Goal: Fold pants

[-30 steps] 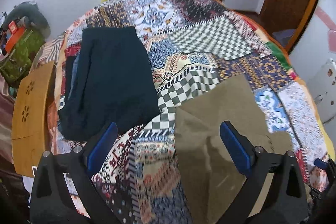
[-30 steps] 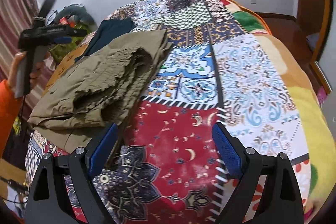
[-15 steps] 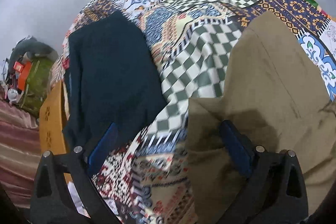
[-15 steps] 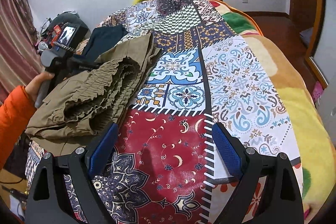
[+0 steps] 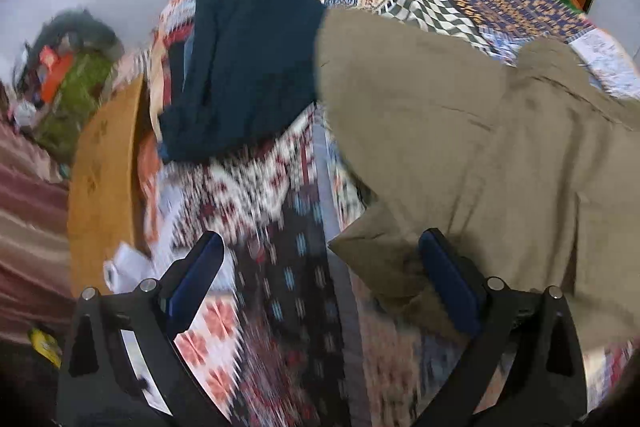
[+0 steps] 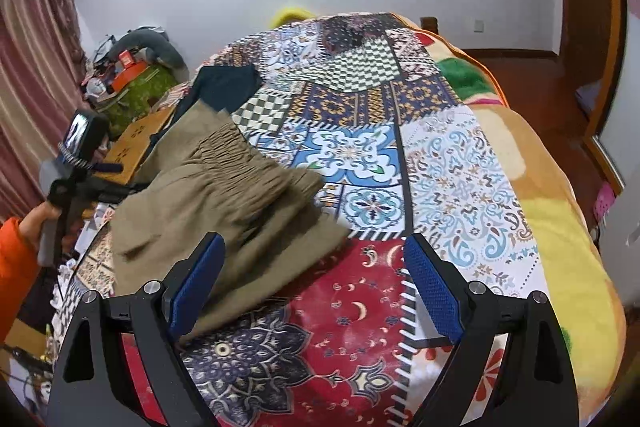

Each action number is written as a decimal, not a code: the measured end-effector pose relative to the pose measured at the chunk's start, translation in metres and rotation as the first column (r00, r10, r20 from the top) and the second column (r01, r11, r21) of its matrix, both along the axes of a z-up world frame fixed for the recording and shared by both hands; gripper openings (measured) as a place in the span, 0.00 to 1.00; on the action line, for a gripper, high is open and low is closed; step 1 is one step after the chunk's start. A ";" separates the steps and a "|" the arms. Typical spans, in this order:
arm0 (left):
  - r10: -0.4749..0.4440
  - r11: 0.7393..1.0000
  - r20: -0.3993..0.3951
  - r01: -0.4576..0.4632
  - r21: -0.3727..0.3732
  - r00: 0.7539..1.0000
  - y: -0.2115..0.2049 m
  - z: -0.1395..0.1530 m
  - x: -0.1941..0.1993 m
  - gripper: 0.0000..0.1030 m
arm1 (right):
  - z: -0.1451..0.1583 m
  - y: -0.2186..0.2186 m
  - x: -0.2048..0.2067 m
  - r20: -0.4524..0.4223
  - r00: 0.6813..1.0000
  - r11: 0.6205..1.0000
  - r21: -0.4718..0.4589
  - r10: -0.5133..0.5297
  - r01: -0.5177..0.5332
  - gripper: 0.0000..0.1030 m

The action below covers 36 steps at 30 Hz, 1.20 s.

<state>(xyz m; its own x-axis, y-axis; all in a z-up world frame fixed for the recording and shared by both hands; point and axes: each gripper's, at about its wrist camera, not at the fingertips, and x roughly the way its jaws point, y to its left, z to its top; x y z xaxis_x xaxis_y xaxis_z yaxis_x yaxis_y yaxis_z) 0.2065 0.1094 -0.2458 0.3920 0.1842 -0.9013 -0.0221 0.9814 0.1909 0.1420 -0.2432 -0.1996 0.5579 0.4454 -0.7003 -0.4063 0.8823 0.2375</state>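
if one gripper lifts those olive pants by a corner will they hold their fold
Probably not: the olive pants look soft and creased, so they would likely droop. Their gathered waistband seems bulkier and may sag first. They probably drag rather than slide on the quilt.

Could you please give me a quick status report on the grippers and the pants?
Left hand-held gripper open, right hand-held gripper open, both empty. Olive pants folded in a bundle on the patchwork quilt. Dark garment beside them, edges meeting.

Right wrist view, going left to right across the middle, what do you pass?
Curtain → left gripper in the person's hand → olive pants → patchwork quilt → wooden floor.
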 end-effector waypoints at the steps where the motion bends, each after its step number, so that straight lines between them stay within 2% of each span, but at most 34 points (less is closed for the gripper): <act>1: 0.008 1.000 0.002 -0.008 -0.029 1.000 0.000 0.002 -0.010 0.97 | 0.001 0.003 -0.002 0.004 1.000 1.000 0.000 0.008 -0.008 0.87; 5: 0.008 0.999 0.049 -0.005 -0.053 0.999 -0.008 0.009 -0.043 0.97 | -0.001 0.014 -0.005 0.007 0.999 0.999 0.002 0.041 -0.041 0.87; 9: 0.010 0.998 0.093 -0.004 -0.065 0.996 -0.015 0.020 -0.058 0.96 | -0.009 0.025 -0.002 -0.019 0.997 0.997 0.007 0.075 -0.075 0.85; 13: -0.007 0.999 0.171 0.015 -0.043 0.985 -0.018 0.038 -0.067 0.96 | -0.013 0.034 0.000 -0.037 0.996 0.996 0.016 0.084 -0.083 0.65; 14: -0.017 0.999 0.195 0.026 -0.048 0.981 -0.019 0.045 -0.069 0.96 | -0.012 0.035 0.001 -0.035 0.996 0.996 0.021 0.087 -0.086 0.63; 15: -0.027 0.998 0.227 0.040 -0.056 0.973 -0.021 0.054 -0.070 0.92 | -0.011 0.037 0.001 -0.029 0.995 0.996 0.026 0.090 -0.090 0.59; 18: -0.058 0.992 0.299 0.087 -0.087 0.952 -0.027 0.076 -0.067 0.84 | -0.004 0.046 0.002 -0.006 0.994 0.994 0.028 0.108 -0.107 0.56; 20: -0.070 0.980 0.320 0.125 -0.156 0.945 -0.028 0.082 -0.060 0.81 | 0.000 0.055 0.004 0.009 0.992 0.992 0.028 0.126 -0.126 0.56; 22: -0.081 0.965 0.302 0.150 -0.213 0.950 -0.028 0.077 -0.049 0.77 | -0.001 0.064 0.008 0.010 0.989 0.988 0.029 0.150 -0.150 0.56; 23: -0.082 0.962 0.283 0.150 -0.228 0.956 -0.027 0.071 -0.043 0.72 | -0.002 0.068 0.009 0.005 0.988 0.987 0.029 0.157 -0.157 0.56; 26: -0.068 0.954 0.171 0.114 -0.278 0.983 -0.019 0.037 -0.026 0.63 | -0.015 0.079 0.017 -0.037 0.984 0.984 0.019 0.176 -0.176 0.56; 28: -0.047 0.946 0.106 0.078 -0.314 0.993 -0.008 0.013 -0.023 0.63 | -0.031 0.083 0.018 -0.077 0.980 0.982 -0.004 0.186 -0.187 0.56; 30: -0.012 0.914 0.117 0.059 -0.402 0.993 0.010 0.004 -0.034 0.64 | -0.039 0.081 0.015 -0.084 0.978 0.982 -0.001 0.190 -0.191 0.53; 32: 0.010 0.893 0.121 0.046 -0.449 0.993 0.022 0.002 -0.044 0.65 | -0.039 0.075 0.011 -0.076 0.979 0.982 0.001 0.190 -0.190 0.53; 33: 0.017 0.891 0.125 0.042 -0.451 0.992 0.025 0.002 -0.048 0.69 | -0.038 0.073 0.010 -0.075 0.979 0.982 -0.003 0.190 -0.191 0.53; 36: 0.019 0.895 0.131 0.041 -0.443 0.991 0.030 0.001 -0.057 0.70 | -0.037 0.062 0.006 -0.076 0.981 0.984 -0.009 0.179 -0.180 0.53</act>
